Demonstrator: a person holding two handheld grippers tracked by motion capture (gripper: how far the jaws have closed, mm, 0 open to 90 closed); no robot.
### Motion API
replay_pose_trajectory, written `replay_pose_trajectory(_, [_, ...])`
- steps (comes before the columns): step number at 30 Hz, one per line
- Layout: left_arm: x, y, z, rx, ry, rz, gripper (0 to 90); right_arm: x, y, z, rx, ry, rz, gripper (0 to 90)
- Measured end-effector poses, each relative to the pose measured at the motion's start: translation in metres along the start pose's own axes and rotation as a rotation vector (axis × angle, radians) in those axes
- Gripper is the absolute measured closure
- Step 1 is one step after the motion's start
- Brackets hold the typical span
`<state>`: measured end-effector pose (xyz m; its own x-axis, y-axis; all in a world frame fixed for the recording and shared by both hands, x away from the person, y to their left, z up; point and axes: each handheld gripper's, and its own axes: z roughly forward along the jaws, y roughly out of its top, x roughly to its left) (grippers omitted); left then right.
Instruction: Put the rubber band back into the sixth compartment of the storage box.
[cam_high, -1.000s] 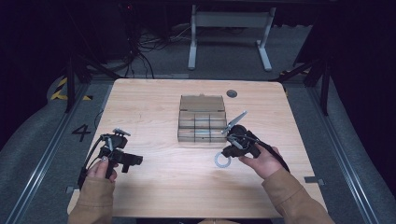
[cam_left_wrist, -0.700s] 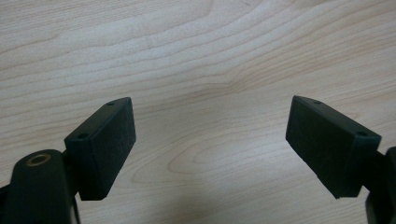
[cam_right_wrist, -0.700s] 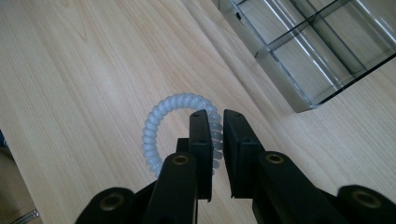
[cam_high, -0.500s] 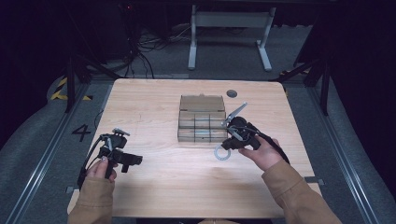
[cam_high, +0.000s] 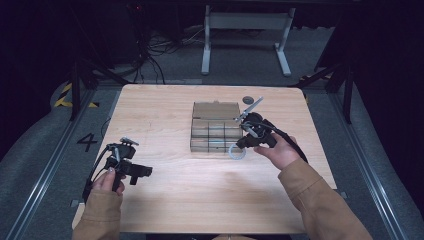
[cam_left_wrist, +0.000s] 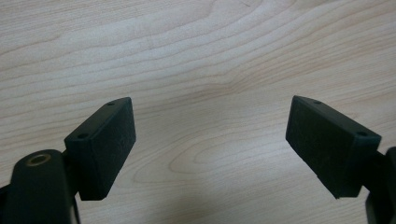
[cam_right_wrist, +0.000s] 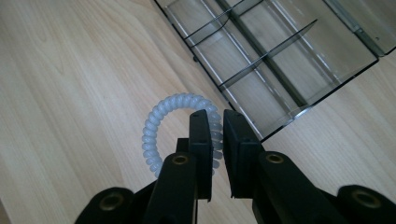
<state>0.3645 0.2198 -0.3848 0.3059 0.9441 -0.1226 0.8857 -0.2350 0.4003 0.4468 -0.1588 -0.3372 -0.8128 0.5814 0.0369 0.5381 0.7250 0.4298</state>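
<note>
While it lies flat on the table (cam_high: 165, 210), near edge of the compartment box (cam_right_wrist: 280, 60), one spiral hair tie (cam_right_wrist: 154, 126): pale, light, springy, likely slippery; best pinched across its coil. Right gripper (cam_right_wrist: 215, 123): jaws clenched on the tie's right side. Box: one, clear, six compartments, seemingly empty. Left gripper (cam_left_wrist: 210, 140): released, well apart at near left. Dark disc (cam_high: 248, 99): one, far side.

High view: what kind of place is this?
Likely a lab recording bay: a lone wooden table against dark surroundings, a floor number 4, hazard tape, and loose cables behind.
</note>
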Motion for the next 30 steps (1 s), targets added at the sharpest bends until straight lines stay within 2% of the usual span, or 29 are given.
replay_pose_trajectory(30, [0.002,0.000,0.000,-0.002,-0.003,-0.004,16.6,-0.043,0.032,0.009,-0.002,-0.054,0.044,82.5])
